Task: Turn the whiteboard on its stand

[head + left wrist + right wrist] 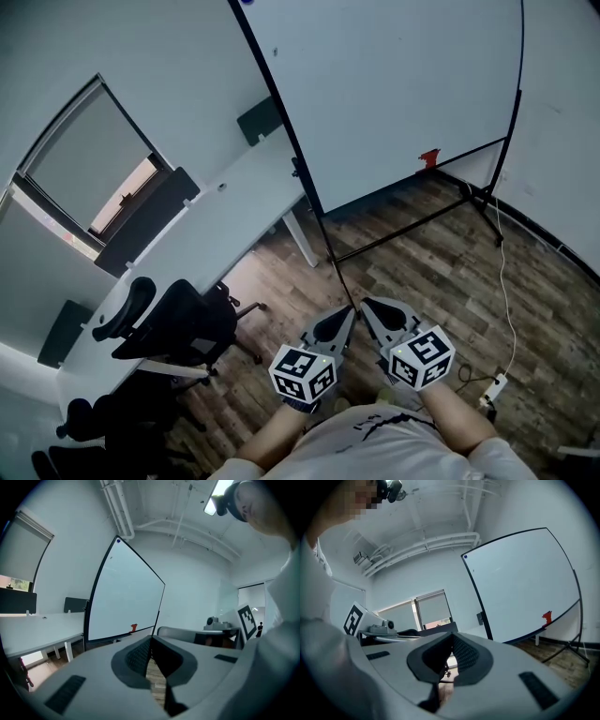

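The whiteboard point(394, 84) is a large white panel in a black frame, standing on a black stand point(412, 230) a few steps ahead of me. A small red item point(428, 157) sits at its lower edge. Both grippers are held close to my body, side by side and well short of the board. My left gripper point(350, 310) is shut with nothing in it, and so is my right gripper point(367, 303). The left gripper view has the whiteboard point(124, 592) beyond the left gripper point(151, 639). In the right gripper view the whiteboard point(520, 588) stands to the right of the right gripper point(453, 636).
A long white desk point(216, 216) runs along the left wall, its end close to the board's left edge. Black office chairs point(178, 323) stand beside it. A white cable leads to a power strip point(497, 384) on the wood floor at the right.
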Demonstrator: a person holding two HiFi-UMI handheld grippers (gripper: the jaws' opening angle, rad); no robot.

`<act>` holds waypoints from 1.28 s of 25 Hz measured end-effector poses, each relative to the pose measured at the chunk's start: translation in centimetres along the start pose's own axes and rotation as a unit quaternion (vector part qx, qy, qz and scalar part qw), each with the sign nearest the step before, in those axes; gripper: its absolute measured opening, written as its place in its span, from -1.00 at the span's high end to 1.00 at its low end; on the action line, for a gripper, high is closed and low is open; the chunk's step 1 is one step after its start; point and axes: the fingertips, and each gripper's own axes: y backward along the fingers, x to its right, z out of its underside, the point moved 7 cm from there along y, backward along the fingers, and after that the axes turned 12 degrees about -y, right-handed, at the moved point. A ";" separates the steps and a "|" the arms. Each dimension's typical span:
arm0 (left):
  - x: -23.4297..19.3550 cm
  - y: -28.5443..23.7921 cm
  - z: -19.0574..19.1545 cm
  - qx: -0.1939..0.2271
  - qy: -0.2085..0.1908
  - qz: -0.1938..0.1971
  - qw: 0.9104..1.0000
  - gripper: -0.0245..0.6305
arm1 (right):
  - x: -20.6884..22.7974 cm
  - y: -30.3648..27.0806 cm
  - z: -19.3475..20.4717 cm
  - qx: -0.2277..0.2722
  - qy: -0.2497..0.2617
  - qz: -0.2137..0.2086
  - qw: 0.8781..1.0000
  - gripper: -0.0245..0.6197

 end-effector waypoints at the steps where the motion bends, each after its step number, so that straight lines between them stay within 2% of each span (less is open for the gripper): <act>1: 0.1 -0.1 0.0 0.000 -0.001 -0.003 1.000 0.89 | 0.1 0.1 -0.2 0.000 0.002 -0.001 1.000 0.89; 9: -0.8 -0.8 0.1 0.000 -0.008 -0.035 0.999 0.89 | 1.7 1.5 -0.2 0.003 -0.005 -0.014 1.000 0.89; 14: -2.9 -1.2 -0.4 -0.001 -0.010 -0.055 0.998 0.89 | 2.0 1.0 -0.6 0.001 -0.006 -0.016 1.000 0.89; 20: -5.9 -3.4 -0.6 0.004 -0.004 -0.059 0.998 0.89 | 3.7 -1.0 -1.3 -0.006 -0.004 -0.011 1.000 0.89; 25: -10.8 -6.0 -0.8 0.010 0.000 -0.063 0.998 0.89 | 5.3 -5.1 -2.2 -0.020 0.009 -0.006 1.000 0.89; 32: -21.4 -10.5 -2.3 0.023 -0.009 -0.060 0.998 0.89 | 7.9 -14.4 -4.5 -0.025 0.017 0.014 0.999 0.89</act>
